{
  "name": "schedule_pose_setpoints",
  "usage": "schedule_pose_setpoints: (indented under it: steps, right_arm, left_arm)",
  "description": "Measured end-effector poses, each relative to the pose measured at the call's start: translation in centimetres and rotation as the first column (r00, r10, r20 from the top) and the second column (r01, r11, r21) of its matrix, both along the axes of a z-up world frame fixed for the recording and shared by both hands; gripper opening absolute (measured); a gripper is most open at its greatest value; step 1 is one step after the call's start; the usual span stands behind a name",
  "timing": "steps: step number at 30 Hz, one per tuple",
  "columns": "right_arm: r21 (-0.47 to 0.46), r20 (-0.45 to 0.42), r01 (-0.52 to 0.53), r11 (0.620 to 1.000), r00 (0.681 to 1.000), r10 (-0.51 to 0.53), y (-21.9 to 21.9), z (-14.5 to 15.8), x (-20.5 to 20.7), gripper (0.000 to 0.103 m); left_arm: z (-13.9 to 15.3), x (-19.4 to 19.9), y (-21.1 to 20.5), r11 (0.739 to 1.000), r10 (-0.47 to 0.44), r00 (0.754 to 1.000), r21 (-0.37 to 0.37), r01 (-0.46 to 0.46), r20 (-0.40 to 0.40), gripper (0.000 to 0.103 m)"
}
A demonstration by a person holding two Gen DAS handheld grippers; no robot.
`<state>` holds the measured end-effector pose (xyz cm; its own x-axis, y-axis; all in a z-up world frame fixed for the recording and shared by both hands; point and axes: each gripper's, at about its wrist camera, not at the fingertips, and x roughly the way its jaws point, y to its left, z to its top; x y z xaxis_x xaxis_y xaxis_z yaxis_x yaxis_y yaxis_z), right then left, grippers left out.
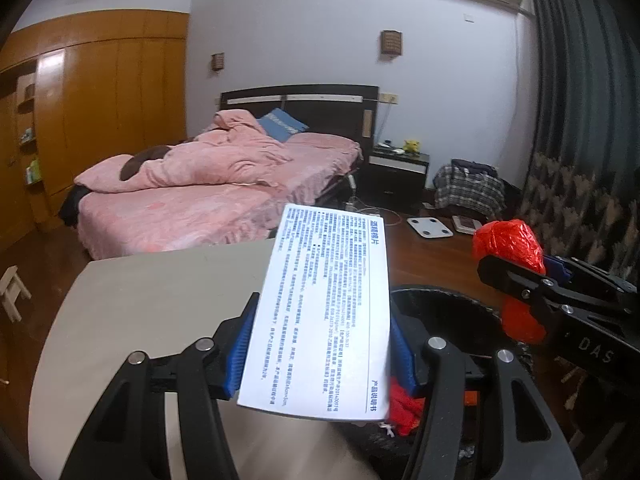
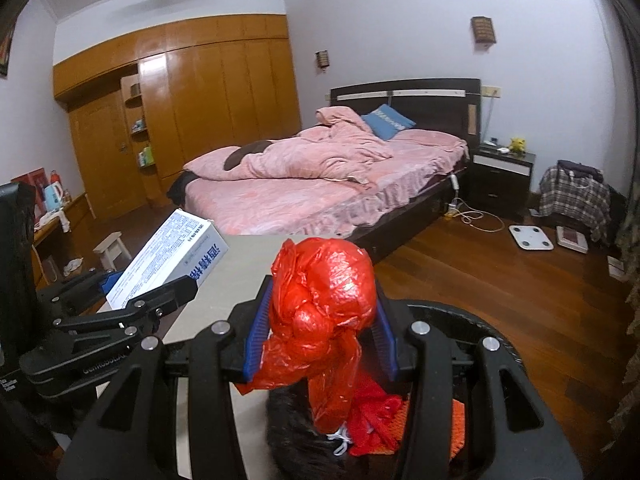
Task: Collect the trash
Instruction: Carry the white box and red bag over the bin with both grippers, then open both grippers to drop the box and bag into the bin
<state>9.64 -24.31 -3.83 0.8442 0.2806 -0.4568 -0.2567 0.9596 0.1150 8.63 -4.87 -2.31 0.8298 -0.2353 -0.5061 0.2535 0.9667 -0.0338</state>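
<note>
My left gripper (image 1: 322,316) is shut on a white box with blue print (image 1: 332,264), held upright between the blue pads. In the right wrist view the same box (image 2: 176,248) sits in the left gripper (image 2: 146,282) at the left. My right gripper (image 2: 323,296) is shut on a crumpled red plastic bag (image 2: 320,272), whose tail hangs down. From the left wrist camera that bag (image 1: 506,240) and right gripper (image 1: 520,280) appear at the right. Both hover by the beige table's (image 1: 160,288) edge, over a black bin (image 2: 460,312) holding red scraps (image 2: 376,412).
A bed with pink bedding (image 2: 320,184) stands beyond the table. A small white stool (image 2: 110,246) is on the wooden floor at the left. A white scale (image 2: 530,236), cables and a nightstand (image 2: 502,176) lie to the right. A dark curtain (image 1: 580,120) hangs at the far right.
</note>
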Motion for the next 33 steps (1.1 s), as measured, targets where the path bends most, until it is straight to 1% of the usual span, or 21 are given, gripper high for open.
schedule_pose_setpoints:
  steps: [7,16,24,30,32,33]
  right_arm:
    - [-0.005,-0.025,0.077,0.997,0.997,-0.077,-3.3,-1.5,0.0,0.044]
    - [-0.016,-0.070,0.145,0.989,0.987,-0.146,-6.4,-4.4,1.1,0.044]
    - [-0.026,-0.107,0.168,0.985,0.980,-0.170,-7.9,-6.6,2.4,0.044]
    - [-0.032,-0.133,0.184,0.982,0.973,-0.187,-8.7,-7.6,3.3,0.044]
    - [-0.036,-0.140,0.187,0.982,0.972,-0.191,-8.8,-8.0,3.4,0.046]
    - [-0.040,-0.142,0.190,0.981,0.971,-0.194,-8.8,-8.1,3.5,0.050]
  left_arm:
    - [-0.8,0.8,-2.9,0.998,-0.068,0.998,0.010,0.068,-0.007,0.057]
    - [-3.4,2.3,-6.3,0.989,-0.148,0.989,0.013,0.149,-0.029,0.057]
    - [-4.9,4.2,-8.4,0.983,-0.182,0.982,0.016,0.183,-0.051,0.057]
    - [-6.1,5.1,-9.5,0.981,-0.193,0.978,0.022,0.195,-0.081,0.057]
    - [-6.3,5.4,-9.7,0.979,-0.198,0.976,0.023,0.201,-0.089,0.057]
    - [-6.5,5.5,-9.9,0.978,-0.204,0.974,0.024,0.208,-0.099,0.058]
